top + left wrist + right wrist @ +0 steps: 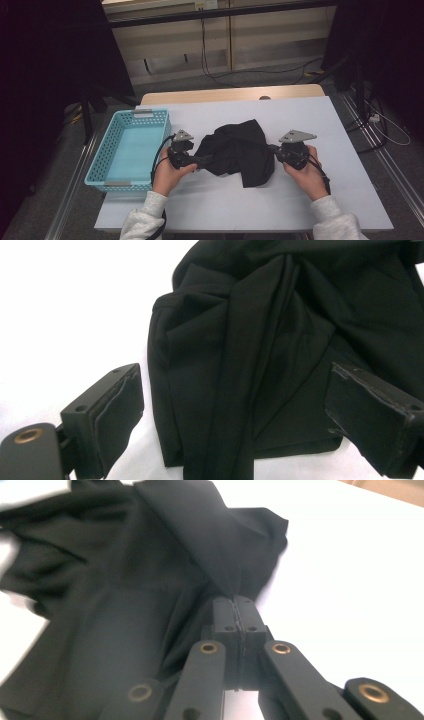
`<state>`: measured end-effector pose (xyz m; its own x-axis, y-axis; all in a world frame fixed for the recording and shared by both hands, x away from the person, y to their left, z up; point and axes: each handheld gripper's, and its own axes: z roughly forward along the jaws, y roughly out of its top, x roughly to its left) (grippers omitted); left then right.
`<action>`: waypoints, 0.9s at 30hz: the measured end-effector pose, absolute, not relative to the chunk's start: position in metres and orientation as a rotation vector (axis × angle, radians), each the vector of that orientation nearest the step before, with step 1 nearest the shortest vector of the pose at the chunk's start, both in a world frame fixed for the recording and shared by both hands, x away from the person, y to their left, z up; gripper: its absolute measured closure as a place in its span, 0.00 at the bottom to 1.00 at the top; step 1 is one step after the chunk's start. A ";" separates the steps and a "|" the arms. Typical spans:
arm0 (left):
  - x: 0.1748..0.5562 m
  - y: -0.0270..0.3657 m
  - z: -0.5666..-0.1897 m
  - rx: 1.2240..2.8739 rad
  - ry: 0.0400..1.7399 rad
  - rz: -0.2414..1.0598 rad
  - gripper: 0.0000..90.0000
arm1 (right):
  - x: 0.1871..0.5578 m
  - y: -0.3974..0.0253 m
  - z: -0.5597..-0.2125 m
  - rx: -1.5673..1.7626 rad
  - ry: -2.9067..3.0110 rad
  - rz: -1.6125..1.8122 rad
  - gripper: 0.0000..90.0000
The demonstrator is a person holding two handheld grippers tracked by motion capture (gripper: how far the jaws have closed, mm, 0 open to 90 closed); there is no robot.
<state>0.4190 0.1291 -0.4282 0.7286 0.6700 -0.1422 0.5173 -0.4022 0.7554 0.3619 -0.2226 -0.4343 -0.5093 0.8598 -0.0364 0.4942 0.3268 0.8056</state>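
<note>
Two tools are engaged with one black garment (pixel 237 152), which lies crumpled on the white surface (pixel 310 200) between them. The right tool (pixel 235 602) has its jaws pressed together on a fold at the garment's near edge; the cloth rises out of the closed jaws and spreads away ahead of it. The left tool (pixel 235 415) stands with its jaws wide apart, straddling a bunched fold of the same garment, pads (pixel 117 412) on either side but not yet closed on it. A blue basket (pixel 127 150) sits behind the left tool, empty as far as can be seen.

Judgement: the step in hand is securing a second grip, one side being held already. The next move calls for the left tool to close on the fold between its jaws, taking a clean edge rather than several layers, so the cloth can be lifted or spread evenly.
</note>
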 end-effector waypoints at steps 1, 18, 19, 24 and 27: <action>0.419 0.130 -0.428 2.095 0.897 0.234 0.10 | 0.363 -0.225 -0.436 1.209 2.135 1.056 1.00; 0.420 0.135 -0.427 2.087 0.914 0.243 0.10 | 0.367 -0.212 -0.441 1.137 2.085 0.948 0.52; 0.420 0.135 -0.427 2.085 0.916 0.245 0.10 | 0.367 -0.207 -0.440 1.128 2.094 0.965 0.49; 0.419 0.137 -0.428 2.091 0.908 0.246 0.11 | 0.367 -0.178 -0.434 1.038 2.149 0.982 0.48; 0.418 0.136 -0.428 2.085 0.898 0.230 0.13 | 0.367 -0.164 -0.435 1.016 2.192 0.979 0.47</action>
<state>0.4180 0.1365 -0.4278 0.7271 0.6708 -0.1458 0.5178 -0.3966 0.7580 0.3675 -0.1639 -0.4348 -0.5782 0.8009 -0.1558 0.4184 0.4549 0.7861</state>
